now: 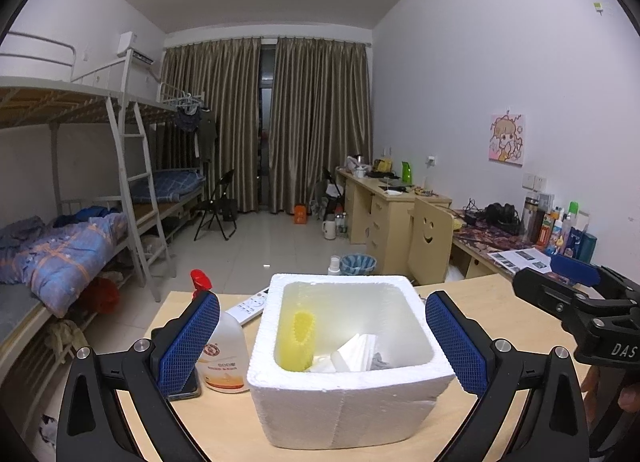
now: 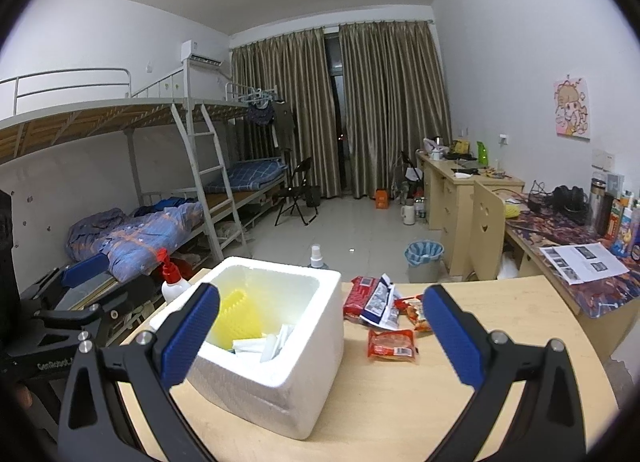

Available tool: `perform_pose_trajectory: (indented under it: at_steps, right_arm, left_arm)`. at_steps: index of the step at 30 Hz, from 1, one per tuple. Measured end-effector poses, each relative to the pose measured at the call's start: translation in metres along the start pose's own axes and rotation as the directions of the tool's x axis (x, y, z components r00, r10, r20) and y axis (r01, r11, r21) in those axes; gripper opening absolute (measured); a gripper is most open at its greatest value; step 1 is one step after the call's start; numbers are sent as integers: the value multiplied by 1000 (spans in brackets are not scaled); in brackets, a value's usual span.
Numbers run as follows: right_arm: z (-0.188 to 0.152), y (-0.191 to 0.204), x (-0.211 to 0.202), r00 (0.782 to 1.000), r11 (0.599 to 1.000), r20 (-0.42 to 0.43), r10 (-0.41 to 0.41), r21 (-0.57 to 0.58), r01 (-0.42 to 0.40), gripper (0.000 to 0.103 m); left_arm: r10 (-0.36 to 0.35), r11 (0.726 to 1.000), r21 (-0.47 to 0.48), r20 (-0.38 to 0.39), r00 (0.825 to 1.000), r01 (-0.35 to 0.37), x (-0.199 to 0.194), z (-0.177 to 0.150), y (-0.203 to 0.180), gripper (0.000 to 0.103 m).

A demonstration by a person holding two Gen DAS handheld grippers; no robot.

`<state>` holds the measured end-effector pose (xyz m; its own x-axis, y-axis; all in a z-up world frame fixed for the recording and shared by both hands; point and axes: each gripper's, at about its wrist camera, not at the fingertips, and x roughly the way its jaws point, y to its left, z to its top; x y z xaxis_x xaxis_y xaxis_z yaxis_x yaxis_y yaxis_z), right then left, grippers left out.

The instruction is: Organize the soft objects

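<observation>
A white foam box (image 1: 344,410) (image 2: 312,374) stands on the wooden table (image 1: 224,422) (image 2: 400,402). Inside it lie a yellow sponge (image 1: 301,338) (image 2: 236,316), white tissue packs (image 1: 356,352) (image 2: 264,344) and a bit of grey cloth (image 1: 380,362). My left gripper (image 1: 322,342) hovers open above the box, one blue pad on each side. My right gripper (image 2: 320,336) is open too, over the box's right wall. Red snack packets (image 2: 392,344) (image 2: 374,298) lie on the table to the right of the box. Neither gripper holds anything.
A spray bottle with a red trigger (image 1: 222,350) (image 2: 172,278), a dark phone (image 1: 186,386) and a white remote (image 1: 252,304) lie left of the box. A small spray bottle (image 2: 317,256) stands behind it. A cluttered desk (image 2: 580,262) runs along the right.
</observation>
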<state>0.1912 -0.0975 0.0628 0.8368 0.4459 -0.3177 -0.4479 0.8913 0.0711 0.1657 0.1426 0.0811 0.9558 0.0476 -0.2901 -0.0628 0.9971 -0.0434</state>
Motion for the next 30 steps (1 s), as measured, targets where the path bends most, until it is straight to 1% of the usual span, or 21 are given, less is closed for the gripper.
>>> perform_pose_trajectory:
  at_steps: [6, 12, 17, 21, 24, 30]
  right_arm:
    - [-5, -3, -30, 999, 1000, 35, -3, 3, 3, 103]
    - [-11, 0, -60, 998, 1000, 69, 2, 1, -2, 103]
    - [-19, 6, -82, 995, 1000, 97, 15, -16, -14, 103]
    - [-31, 10, -101, 991, 999, 127, 31, -23, -28, 103]
    - [-42, 12, -110, 990, 999, 137, 39, -29, -35, 103]
    - [-63, 15, -121, 990, 999, 134, 38, -28, -35, 103]
  left_arm:
    - [-10, 1000, 4, 20, 1000, 10, -25, -2, -10, 103]
    - [-5, 1000, 9, 67, 998, 5, -64, -4, -20, 103]
    - [-4, 1000, 8, 89, 996, 3, -93, -9, -23, 103]
    - [8, 1000, 6, 118, 993, -9, -117, -18, -24, 103]
    - [8, 1000, 6, 126, 992, -9, -131, -29, -26, 103]
    - [11, 1000, 21, 126, 992, -14, -146, -51, -34, 103]
